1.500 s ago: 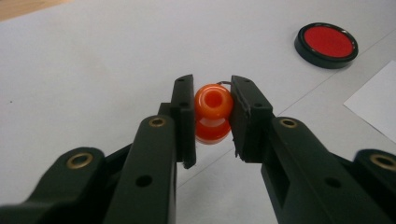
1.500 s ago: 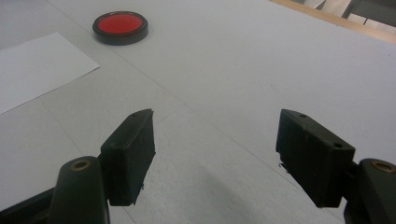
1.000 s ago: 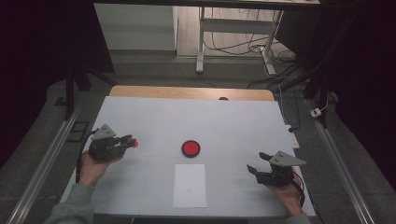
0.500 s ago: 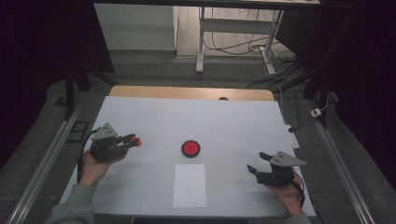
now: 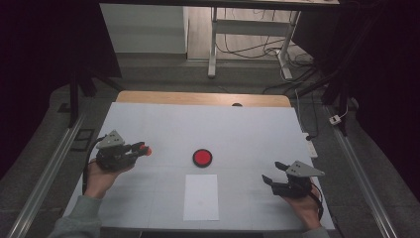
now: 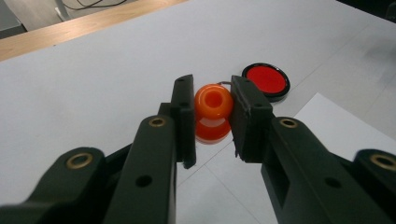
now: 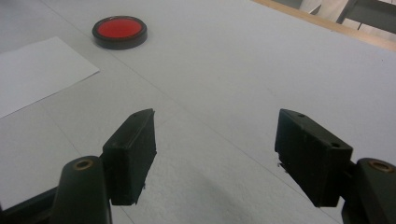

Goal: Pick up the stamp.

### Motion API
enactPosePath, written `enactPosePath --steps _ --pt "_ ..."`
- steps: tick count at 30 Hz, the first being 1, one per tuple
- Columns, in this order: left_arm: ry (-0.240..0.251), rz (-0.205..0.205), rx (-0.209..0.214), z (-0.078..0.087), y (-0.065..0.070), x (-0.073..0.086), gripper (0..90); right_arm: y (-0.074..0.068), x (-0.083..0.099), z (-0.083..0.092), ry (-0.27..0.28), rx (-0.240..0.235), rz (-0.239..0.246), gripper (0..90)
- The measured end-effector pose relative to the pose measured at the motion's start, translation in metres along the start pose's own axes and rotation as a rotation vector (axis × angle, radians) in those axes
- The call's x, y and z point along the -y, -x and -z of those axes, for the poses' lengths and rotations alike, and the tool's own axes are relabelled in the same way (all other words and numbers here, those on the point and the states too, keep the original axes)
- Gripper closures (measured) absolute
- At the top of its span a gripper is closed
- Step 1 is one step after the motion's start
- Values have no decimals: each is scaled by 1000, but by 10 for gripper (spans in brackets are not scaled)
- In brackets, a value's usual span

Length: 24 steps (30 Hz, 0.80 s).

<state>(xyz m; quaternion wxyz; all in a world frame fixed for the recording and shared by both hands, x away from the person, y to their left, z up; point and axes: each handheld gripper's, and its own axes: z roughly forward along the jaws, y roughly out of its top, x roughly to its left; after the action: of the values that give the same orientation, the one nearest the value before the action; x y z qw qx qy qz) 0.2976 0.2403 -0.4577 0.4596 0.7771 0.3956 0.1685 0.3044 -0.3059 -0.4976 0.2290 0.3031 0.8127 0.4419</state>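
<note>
Left gripper view: left gripper (image 6: 212,116) clamped on an orange bead (image 6: 213,102), its lower half hidden between the jaws. Beyond, right of the tips: red disc (image 6: 265,80), partly cut off. Right gripper (image 7: 215,140): wide open, empty.

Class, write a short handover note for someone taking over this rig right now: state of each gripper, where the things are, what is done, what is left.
Left gripper: shut on the orange bead, held above the table on its left side, pointing toward the red disc.
Right gripper: open, holding nothing, low over the table's right side.
Red disc: table centre. White sheet of paper: just in front of the disc, nearer the person.
Done: bead picked up.
Left: probably carry the bead toward the middle and set it down; the exact spot is not clear.
</note>
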Motion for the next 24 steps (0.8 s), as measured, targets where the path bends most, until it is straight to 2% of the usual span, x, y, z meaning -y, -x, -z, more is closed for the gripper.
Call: enactPosePath --steps 12,24 --pt "14 -4 26 -1 5 -5 724 -1 -1 0 4 3 7 284" --pt "49 -11 87 -5 18 -19 724 -3 -3 -1 11 -7 8 288"
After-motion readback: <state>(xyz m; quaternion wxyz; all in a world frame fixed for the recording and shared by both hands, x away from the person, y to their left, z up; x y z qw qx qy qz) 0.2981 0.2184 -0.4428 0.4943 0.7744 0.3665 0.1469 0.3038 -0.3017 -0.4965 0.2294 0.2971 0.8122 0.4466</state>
